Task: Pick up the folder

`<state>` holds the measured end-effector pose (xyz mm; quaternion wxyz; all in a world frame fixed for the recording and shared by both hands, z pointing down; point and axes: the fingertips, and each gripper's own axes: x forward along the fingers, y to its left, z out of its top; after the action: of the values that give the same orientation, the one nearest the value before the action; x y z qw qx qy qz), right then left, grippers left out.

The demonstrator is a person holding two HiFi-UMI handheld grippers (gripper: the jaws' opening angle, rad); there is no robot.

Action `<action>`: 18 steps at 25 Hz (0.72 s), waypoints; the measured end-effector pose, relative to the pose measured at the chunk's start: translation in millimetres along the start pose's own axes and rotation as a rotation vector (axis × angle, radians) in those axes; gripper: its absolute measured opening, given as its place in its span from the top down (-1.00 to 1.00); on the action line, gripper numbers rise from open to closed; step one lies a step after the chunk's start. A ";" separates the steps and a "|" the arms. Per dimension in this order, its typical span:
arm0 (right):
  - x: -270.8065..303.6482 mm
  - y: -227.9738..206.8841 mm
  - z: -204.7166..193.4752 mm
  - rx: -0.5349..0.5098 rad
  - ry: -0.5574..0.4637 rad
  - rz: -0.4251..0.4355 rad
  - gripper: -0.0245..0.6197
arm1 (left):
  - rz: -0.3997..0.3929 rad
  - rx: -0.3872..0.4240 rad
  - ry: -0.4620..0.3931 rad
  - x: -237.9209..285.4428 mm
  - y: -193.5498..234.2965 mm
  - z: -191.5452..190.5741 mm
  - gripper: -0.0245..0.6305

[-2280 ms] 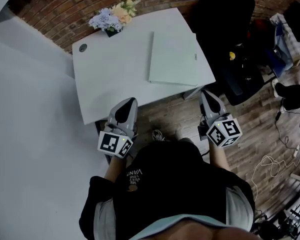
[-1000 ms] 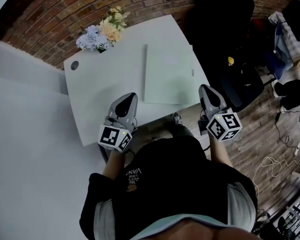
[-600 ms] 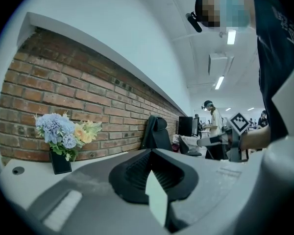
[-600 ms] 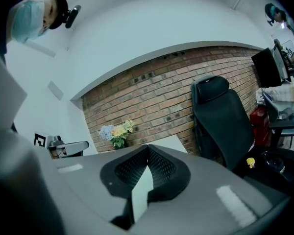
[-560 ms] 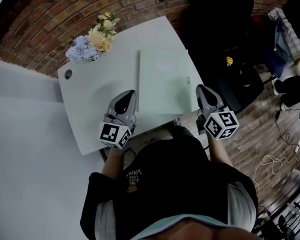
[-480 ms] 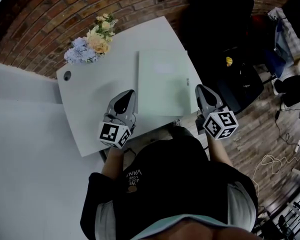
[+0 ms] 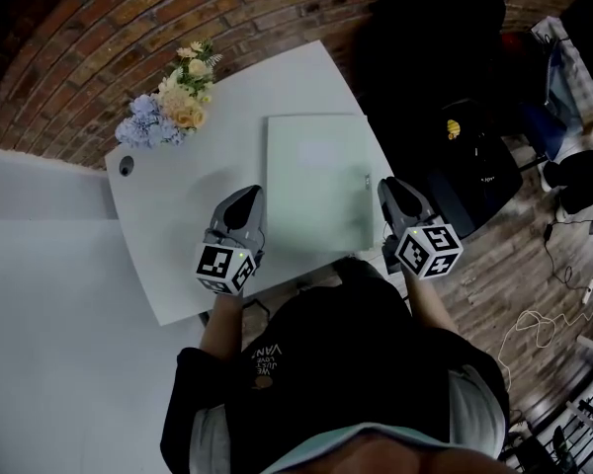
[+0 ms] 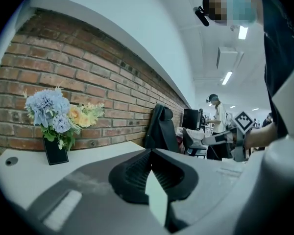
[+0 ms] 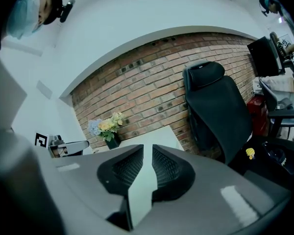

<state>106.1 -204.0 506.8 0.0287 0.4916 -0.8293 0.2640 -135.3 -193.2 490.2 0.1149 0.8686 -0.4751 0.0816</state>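
Left gripper (image 7: 239,201) and right gripper (image 7: 389,188) nearer folder (image 7: 316,181), long axis toward wall (image 7: 79,67), left clenched, right just opening, empty

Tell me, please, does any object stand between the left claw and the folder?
Nothing visible does. The left claw, shut, is above bare table just left of the folder; the flowers stand well away at the far left corner.

Shows pale blue and yellow flowers (image 7: 166,112) in a dark pot (image 8: 55,151) at white table's (image 7: 168,215) far left corner, against brick wall (image 7: 128,28); black office chair (image 9: 215,106) beyond the table's right side; cables (image 7: 534,324) on wooden floor (image 7: 494,265).
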 end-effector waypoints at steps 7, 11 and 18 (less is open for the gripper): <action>16.9 -15.8 -19.6 0.029 0.065 -0.008 0.70 | 0.013 -0.052 0.081 17.1 11.5 -26.3 0.89; 25.4 -24.8 -32.4 0.044 0.108 -0.020 0.53 | 0.017 -0.081 0.127 24.1 15.0 -41.3 0.81; 37.2 -32.3 -52.0 0.089 0.179 -0.019 0.25 | 0.018 -0.170 0.212 35.8 22.6 -67.2 0.31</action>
<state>102.7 -221.7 576.1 0.0831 0.4749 -0.8061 0.3431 -137.4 -215.2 566.5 0.2366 0.8380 -0.4732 0.1333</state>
